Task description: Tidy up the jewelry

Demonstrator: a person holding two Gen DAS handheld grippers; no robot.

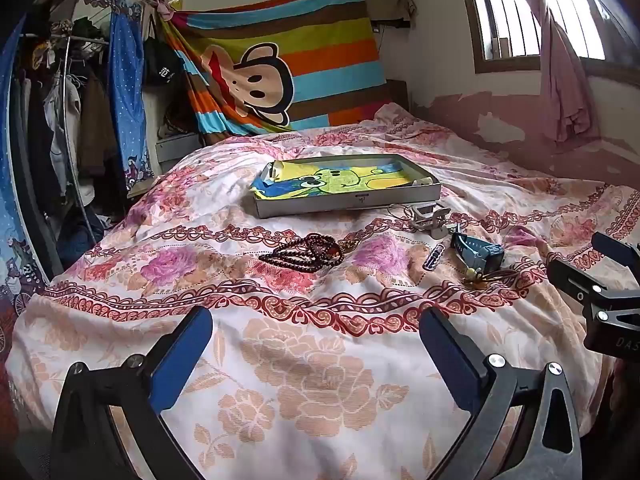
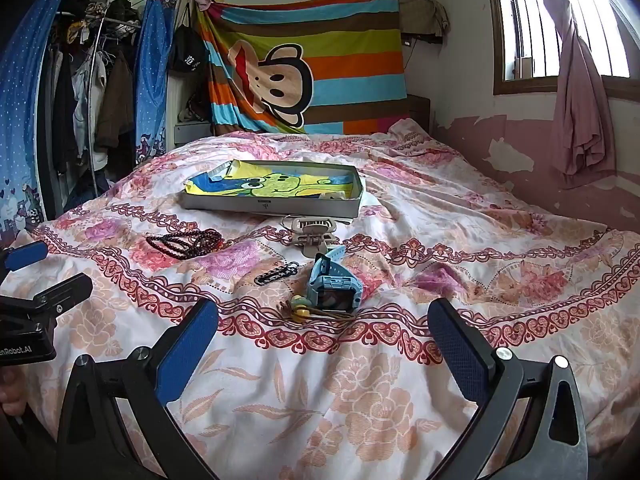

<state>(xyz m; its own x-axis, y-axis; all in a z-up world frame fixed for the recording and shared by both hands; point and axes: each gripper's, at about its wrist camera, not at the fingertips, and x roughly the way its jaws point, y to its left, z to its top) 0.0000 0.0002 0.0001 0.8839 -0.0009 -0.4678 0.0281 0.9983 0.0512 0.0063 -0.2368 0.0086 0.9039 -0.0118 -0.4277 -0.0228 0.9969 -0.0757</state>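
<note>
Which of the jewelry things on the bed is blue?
The blue watch, in front of the right gripper. The beaded necklace is dark red, the clip beige, the small charm black.

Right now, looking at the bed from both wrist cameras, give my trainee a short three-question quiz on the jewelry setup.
1. True or false: the dark bead necklace already lies inside the gray tray.
2. Which item lies nearest the right gripper? A) blue watch B) necklace C) tray
3. Fill in: both grippers, the left gripper included, are ____ and hold nothing.

Key: 1 false, it lies on the floral bedspread; 2 A; 3 open.
</note>
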